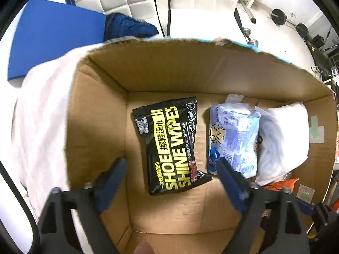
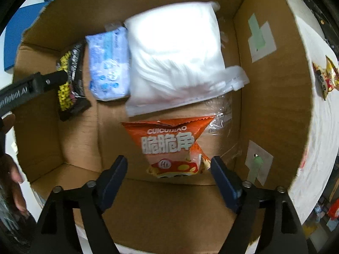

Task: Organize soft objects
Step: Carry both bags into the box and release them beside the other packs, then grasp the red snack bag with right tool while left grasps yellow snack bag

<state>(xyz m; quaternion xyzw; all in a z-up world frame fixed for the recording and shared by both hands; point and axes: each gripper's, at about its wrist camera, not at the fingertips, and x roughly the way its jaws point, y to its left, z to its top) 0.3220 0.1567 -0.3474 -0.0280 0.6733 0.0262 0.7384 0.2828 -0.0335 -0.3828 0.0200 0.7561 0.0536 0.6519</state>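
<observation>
Both grippers hang over an open cardboard box (image 1: 99,114). On its floor lie a black shoe shine wipes pack (image 1: 170,146), a light blue wipes pack (image 1: 233,135) and a white plastic-wrapped bundle (image 1: 281,139). My left gripper (image 1: 171,167) is open and empty above the black pack. In the right wrist view the box (image 2: 273,110) holds the black pack (image 2: 71,80), the blue pack (image 2: 108,63), the white bundle (image 2: 175,55) and an orange snack bag (image 2: 171,146). My right gripper (image 2: 169,165) is open, empty, just above the orange bag.
A white cloth (image 1: 40,118) covers the table around the box. A blue board (image 1: 55,33) and a dark blue fabric (image 1: 129,25) lie beyond the box. Another snack bag (image 2: 326,76) lies on the cloth right of the box. Gym weights (image 1: 279,17) stand behind.
</observation>
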